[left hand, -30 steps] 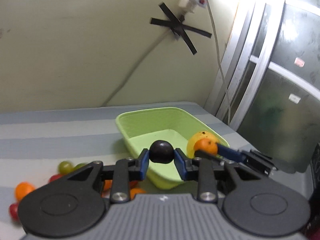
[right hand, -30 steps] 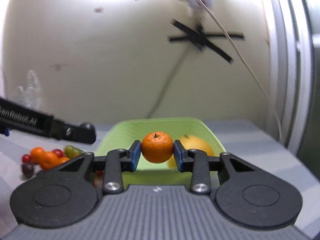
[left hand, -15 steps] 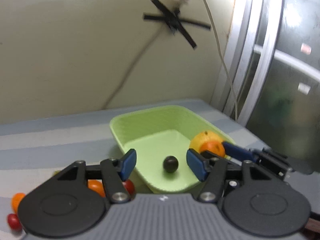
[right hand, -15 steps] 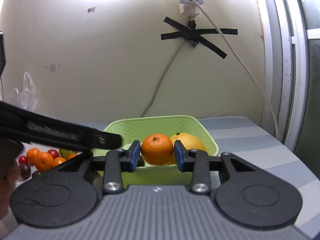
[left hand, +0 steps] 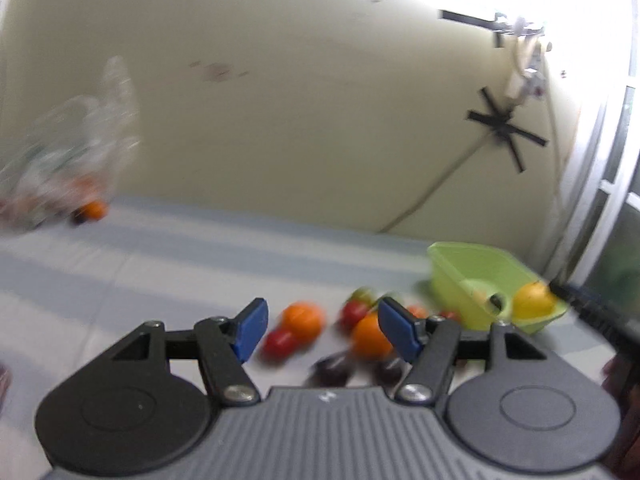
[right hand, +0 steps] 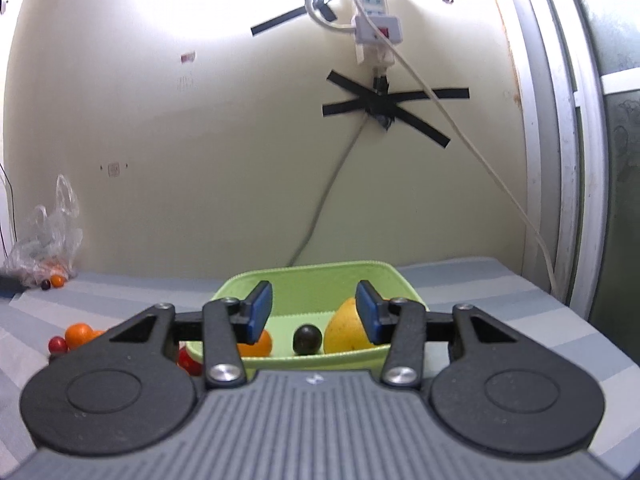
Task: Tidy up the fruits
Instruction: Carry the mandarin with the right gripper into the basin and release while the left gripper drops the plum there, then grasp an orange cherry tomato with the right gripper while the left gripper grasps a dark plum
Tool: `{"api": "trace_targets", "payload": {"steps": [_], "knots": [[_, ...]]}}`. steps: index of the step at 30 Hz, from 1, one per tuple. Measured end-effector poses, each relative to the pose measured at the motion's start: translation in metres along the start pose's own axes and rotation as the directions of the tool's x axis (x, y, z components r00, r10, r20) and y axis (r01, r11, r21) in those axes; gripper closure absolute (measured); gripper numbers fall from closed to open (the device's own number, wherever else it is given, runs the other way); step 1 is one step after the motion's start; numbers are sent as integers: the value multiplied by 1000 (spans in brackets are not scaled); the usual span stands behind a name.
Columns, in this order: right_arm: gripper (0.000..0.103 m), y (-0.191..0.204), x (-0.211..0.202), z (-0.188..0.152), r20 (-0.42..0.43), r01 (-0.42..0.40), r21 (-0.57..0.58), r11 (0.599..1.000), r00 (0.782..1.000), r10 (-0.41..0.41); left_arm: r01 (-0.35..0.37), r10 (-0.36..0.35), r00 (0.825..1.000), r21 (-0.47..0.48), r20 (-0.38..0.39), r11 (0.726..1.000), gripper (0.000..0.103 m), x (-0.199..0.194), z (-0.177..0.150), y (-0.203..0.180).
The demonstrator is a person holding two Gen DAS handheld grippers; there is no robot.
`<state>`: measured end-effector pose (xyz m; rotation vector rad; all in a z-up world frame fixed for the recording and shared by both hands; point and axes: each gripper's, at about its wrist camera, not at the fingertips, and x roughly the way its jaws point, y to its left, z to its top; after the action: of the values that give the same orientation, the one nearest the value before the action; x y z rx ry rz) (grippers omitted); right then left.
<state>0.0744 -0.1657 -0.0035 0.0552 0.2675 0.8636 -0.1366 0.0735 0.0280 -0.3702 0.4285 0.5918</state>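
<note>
Three fruits lie already in the light green plastic basket (right hand: 320, 280), which stands on the table with the grey-blue striped cloth (right hand: 500, 292): the big yellow round citrus fruit (right hand: 346, 332), the small orange mandarin (right hand: 256, 346) and the small dark round plum (right hand: 307, 339). So the task is, I judge, only partly done. Left on the cloth beside the basket is the loose pile of small orange, red and dark fruits (left hand: 340, 332), and most of the sorting is in that pile.

The right gripper (right hand: 315, 310) hangs over the basket; its jaws have just been opening and nothing is between them. The left gripper (left hand: 322, 330) points at the pile; its jaws have also just been opening and are empty.
</note>
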Motion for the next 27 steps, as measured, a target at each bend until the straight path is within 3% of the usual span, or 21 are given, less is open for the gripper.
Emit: {"api": "trace_targets", "payload": {"steps": [6,10,15,21,27], "knots": [[60,2,-7,0,-3,-28,42,999,1000,28,-42,43,998,36,-34,998,40,-14,-35,14],[61,15,-14,-3,-68,-108,71,992,991,112,0,5,998,78,-58,997,40,-12,-45,9],[61,51,-15,-20,-209,-183,11,983,961,181,94,-88,994,99,-62,991,43,1,-38,-12],[60,60,9,-21,-292,-179,70,981,937,192,129,-114,991,285,-70,950,46,29,-32,-68],[60,63,24,-23,-320,-174,92,981,927,194,103,-69,990,289,-124,952,52,58,-34,-79]]}}
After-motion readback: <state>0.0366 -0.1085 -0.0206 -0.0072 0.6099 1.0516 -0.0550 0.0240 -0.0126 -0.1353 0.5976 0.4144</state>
